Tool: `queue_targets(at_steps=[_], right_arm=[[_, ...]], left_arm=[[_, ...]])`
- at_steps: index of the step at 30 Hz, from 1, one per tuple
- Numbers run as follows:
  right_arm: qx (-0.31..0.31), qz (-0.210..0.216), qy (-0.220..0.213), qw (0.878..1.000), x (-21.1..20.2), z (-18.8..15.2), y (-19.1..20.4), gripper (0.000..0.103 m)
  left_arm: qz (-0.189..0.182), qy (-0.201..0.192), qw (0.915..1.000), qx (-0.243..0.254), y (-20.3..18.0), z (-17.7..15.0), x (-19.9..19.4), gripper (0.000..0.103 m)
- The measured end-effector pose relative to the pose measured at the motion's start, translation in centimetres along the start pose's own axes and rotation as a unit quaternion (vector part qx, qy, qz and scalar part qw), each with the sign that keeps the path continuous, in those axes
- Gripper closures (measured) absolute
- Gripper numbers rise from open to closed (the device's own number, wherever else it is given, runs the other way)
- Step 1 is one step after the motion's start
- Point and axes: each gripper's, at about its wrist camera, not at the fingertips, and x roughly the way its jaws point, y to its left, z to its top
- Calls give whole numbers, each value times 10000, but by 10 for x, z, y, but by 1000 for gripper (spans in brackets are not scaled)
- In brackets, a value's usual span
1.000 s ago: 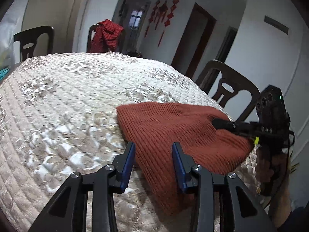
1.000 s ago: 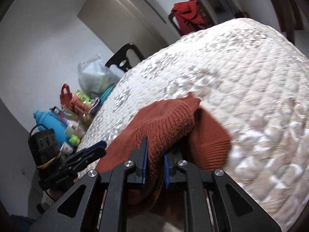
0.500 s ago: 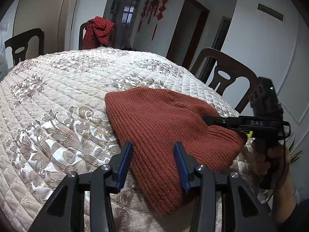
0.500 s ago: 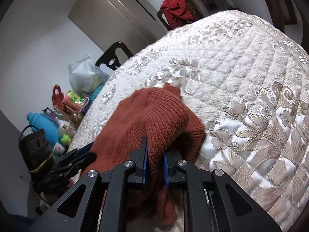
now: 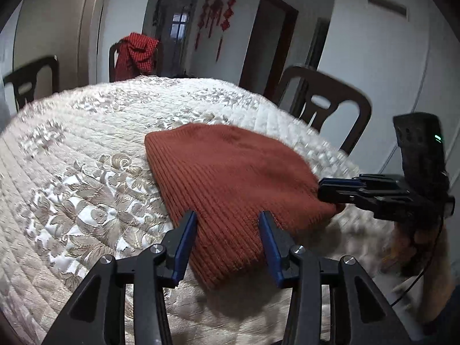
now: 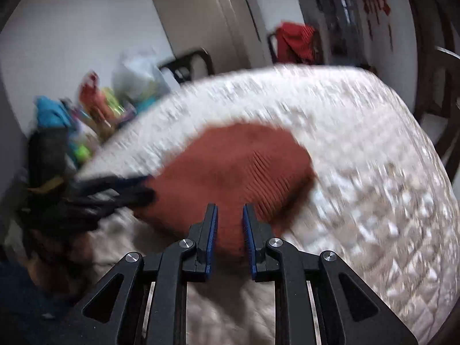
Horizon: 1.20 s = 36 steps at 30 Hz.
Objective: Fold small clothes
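Observation:
A rust-red knit garment (image 5: 230, 172) lies flat and folded on the quilted table cover (image 5: 86, 149). My left gripper (image 5: 227, 224) stands open at the garment's near edge, its blue pads either side of the knit and not pressing it. My right gripper (image 5: 323, 188) comes in from the right, at the garment's right corner. In the blurred right wrist view the right gripper (image 6: 230, 212) has its jaws opening over the near edge of the garment (image 6: 230, 161); red knit shows in the gap, unpinched. The left gripper (image 6: 143, 188) reaches in from the left.
Dark chairs (image 5: 325, 106) ring the table, one at the back with a red checked cloth (image 5: 135, 54) draped over it. Bags and bottles (image 6: 95, 109) crowd the far left in the right wrist view. The table's rim drops off close to both grippers.
The right gripper, shut on a lifted fold of the garment before, has parted its jaws and the fold now lies flat. The left gripper shifted slightly and stayed open.

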Motion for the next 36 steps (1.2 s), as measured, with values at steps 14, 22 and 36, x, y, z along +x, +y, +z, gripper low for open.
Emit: queue_targets(at_steps=[14,22,36], right_arm=[[488,56,-578,9971,7,35,-18,84],[1335,6,-280,9907,38,35,-61,84],[120,-219,-110,9996,11,-2,-7,89]], left_arm=[[115,-56,9991,-393,25,41,27,56],[185,190,9981,-555,31,36,40,52],[319,96,9993,-177,9,1,8,54]])
